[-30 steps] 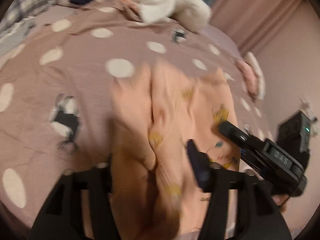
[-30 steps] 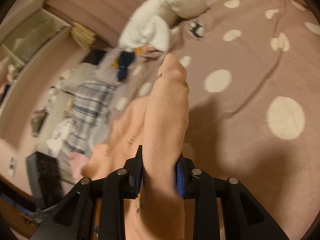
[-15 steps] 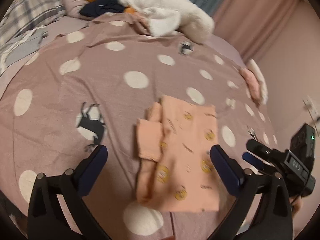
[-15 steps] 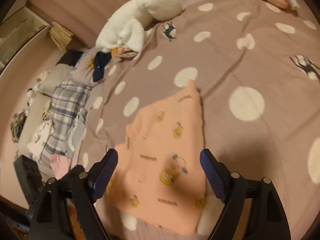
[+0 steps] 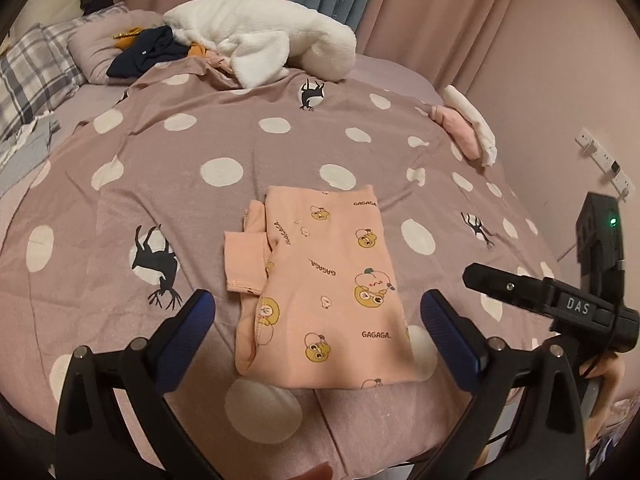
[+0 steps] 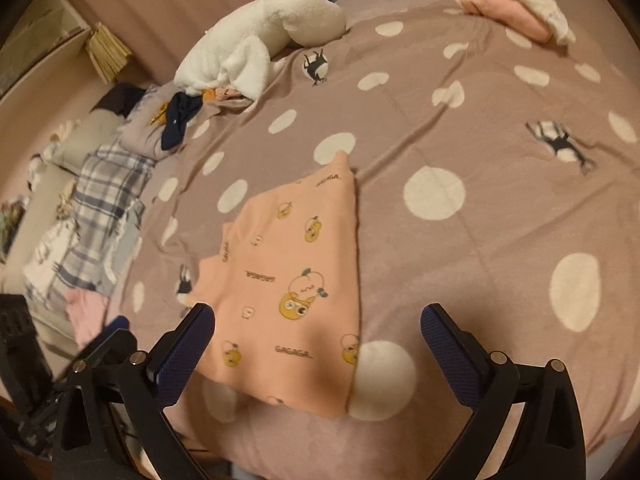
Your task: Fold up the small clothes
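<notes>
Left hand-held gripper (image 5: pixel 318 320) wide open, holding nothing | right hand-held gripper (image 6: pixel 318 334) wide open too, nothing held | folded pink shirt (image 5: pixel 324 280) flat on the dotted bedspread (image 5: pixel 168 184), between both

my left gripper (image 5: pixel 318 320): black frame, blue textured pads, silver screws | my right gripper (image 6: pixel 318 330): same black frame, blue pads, silver screws; seen from the left camera, white "DAS" lettering, black box with green light, black cable | bare skin behind it
</notes>
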### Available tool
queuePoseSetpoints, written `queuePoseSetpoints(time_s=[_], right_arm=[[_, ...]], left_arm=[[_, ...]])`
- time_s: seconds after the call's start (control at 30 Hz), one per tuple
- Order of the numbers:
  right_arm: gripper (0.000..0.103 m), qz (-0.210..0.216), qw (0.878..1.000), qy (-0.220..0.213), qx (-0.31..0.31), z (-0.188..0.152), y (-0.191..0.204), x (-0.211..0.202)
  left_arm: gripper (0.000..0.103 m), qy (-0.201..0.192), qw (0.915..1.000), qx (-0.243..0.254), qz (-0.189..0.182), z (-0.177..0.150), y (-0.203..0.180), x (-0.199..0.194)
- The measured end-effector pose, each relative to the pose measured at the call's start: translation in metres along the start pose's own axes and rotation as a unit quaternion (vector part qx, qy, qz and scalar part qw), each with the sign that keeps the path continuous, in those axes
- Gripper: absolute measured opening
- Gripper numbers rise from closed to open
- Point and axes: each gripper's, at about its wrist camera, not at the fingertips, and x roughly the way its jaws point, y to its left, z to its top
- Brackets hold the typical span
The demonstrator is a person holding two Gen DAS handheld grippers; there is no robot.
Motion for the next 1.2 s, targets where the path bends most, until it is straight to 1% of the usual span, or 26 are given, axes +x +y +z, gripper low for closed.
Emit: queuePoseSetpoints(time_s=[0.17,0.27,0.37,0.57,0.63,0.77,0.93,1.1,1.2], right_arm=[[0.102,-0.005,1.000,0.006,-0.016,-0.003,0.005,-0.003],[0.102,-0.011,1.000,0.002,-0.015,-0.006,0.006,-0.005],[0.102,-0.026,0.999,0.002,-0.020,-0.011,0.008,-0.004],[0.102,-0.030,0.999,0.005,-0.027,-0.016,0.014,-0.004],[0.102,-0.037,0.999,0.003,-0.028,-0.018,0.014,-0.004],[0.102,-0.045,0.999,0.004,-0.030,-0.023,0.015,-0.004],[0.102,-0.051,0.998,0.007,-0.027,-0.027,0.014,-0.005],[0.102,-0.059,0.998,0.003,-0.028,-0.029,0.014,-0.009],[0.102,-0.061,0.998,0.003,-0.026,-0.030,0.013,-0.009]], left_arm=[[0.103,0.007,1.0000,-0.007,-0.001,-0.001,-0.003,-0.002],[0.103,0.002,0.9998,0.010,0.018,0.000,-0.006,-0.003],[0.103,-0.004,0.9993,0.027,0.026,-0.004,-0.009,-0.006],[0.103,-0.001,0.9995,0.028,0.012,-0.007,-0.012,-0.009],[0.103,-0.006,0.9993,0.035,0.015,-0.006,-0.016,-0.011],[0.103,-0.013,0.9977,0.064,0.021,-0.007,-0.024,-0.014],[0.103,-0.006,0.9977,0.068,0.009,-0.011,-0.028,-0.015],[0.103,-0.010,0.9970,0.075,0.020,-0.014,-0.029,-0.018],[0.103,-0.008,0.9972,0.072,0.018,-0.015,-0.029,-0.018]])
